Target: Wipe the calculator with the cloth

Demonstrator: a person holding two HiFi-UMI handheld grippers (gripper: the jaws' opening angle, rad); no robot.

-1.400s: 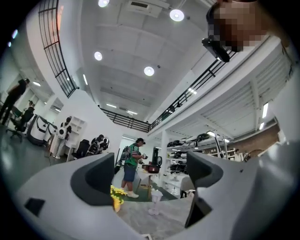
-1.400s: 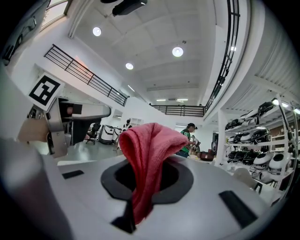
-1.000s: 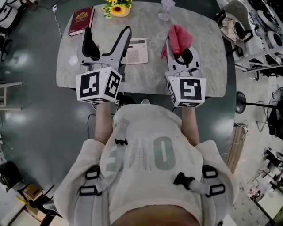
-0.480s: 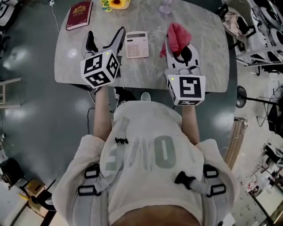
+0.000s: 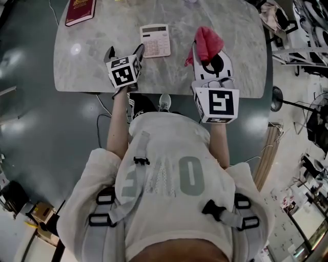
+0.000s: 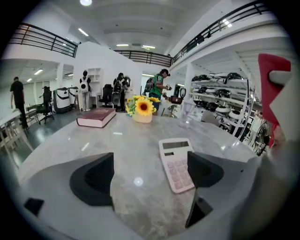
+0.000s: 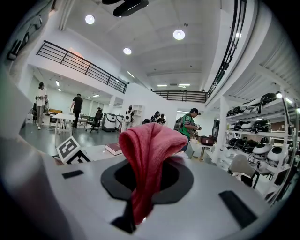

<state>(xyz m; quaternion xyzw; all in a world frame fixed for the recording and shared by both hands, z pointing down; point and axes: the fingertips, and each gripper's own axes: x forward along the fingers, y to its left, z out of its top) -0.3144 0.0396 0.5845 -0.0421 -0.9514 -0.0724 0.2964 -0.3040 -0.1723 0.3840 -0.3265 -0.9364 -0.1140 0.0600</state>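
While my right gripper (image 5: pixel 209 51) pinched the red woven cloth (image 5: pixel 207 42), my left gripper (image 5: pixel 124 51) gaped empty just beside the pale flat calculator (image 5: pixel 155 40). Wiping looked unstarted; the cloth needed lowering onto it

table (image 5: pixel 84 59) bare beside calculator (image 5: pixel 155 40), book (image 5: pixel 79 10) — far corner

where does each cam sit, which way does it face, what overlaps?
Head view: on the person's head, facing steeply down at the table; shows torso, arms, left claw, right claw.
Left gripper view: on the left claw, facing across the table past open jaws to the calculator.
Right gripper view: on the right claw, tilted up into the hall; jaws shut on the cloth.
Shared: calculator in head and left views; cloth in all three.
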